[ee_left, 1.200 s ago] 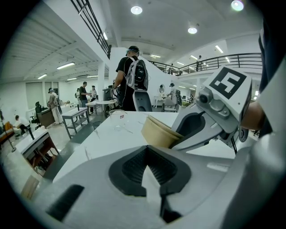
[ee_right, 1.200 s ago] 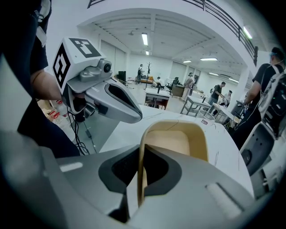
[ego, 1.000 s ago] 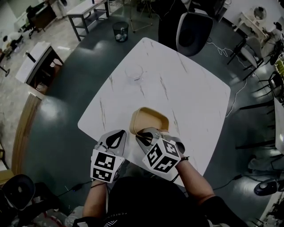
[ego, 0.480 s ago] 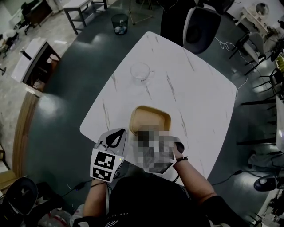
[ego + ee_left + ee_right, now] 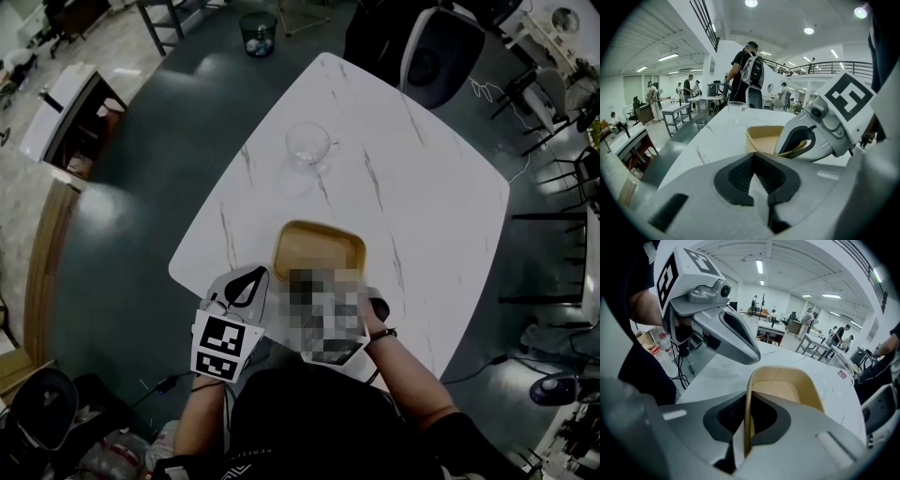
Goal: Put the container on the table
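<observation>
Two grippers: the right gripper (image 5: 746, 432) pinches the tan container's (image 5: 787, 389) near wall; the left gripper (image 5: 761, 199) is closed, empty. The red label (image 5: 842, 374) by the glass (image 5: 840, 363) is illegible.

Open workshop hall around a white marble table (image 5: 412, 187)

A dark glossy floor (image 5: 141, 187) surrounds the table. Beyond its far corner stand a black waste bin (image 5: 257, 33) and a dark office chair (image 5: 433, 58). To its left, a wooden cabinet (image 5: 73, 117) borders pale tiles (image 5: 94, 42), and cables (image 5: 492, 94) trail to its right. Ceiling lights (image 5: 751, 3) glow overhead, and a railed balcony (image 5: 834, 68) runs behind the table.
</observation>
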Available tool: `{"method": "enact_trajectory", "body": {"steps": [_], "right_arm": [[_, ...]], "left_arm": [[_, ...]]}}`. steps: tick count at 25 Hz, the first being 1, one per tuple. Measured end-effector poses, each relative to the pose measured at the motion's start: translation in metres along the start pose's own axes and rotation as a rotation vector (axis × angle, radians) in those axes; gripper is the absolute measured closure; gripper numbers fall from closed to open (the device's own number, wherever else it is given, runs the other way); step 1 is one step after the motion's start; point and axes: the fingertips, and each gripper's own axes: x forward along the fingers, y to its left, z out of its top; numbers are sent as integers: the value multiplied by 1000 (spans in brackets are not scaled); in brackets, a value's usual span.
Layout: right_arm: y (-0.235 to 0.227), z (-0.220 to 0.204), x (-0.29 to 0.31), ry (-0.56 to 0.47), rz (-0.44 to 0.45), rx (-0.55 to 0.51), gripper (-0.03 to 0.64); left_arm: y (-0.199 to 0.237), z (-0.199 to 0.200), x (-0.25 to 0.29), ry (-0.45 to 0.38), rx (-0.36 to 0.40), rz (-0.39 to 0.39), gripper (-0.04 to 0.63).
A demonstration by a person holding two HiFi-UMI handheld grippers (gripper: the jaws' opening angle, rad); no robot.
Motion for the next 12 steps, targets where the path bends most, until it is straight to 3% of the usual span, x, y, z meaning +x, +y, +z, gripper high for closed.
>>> {"method": "enact_trajectory", "body": {"steps": [8, 12], "right_arm": [[3, 0, 7, -3, 25, 7, 594], [6, 8, 3, -51, 47, 39, 572]], "left_arm": [[2, -6, 4, 18, -10, -11, 597], [1, -6, 3, 19, -13, -11, 597]]}}
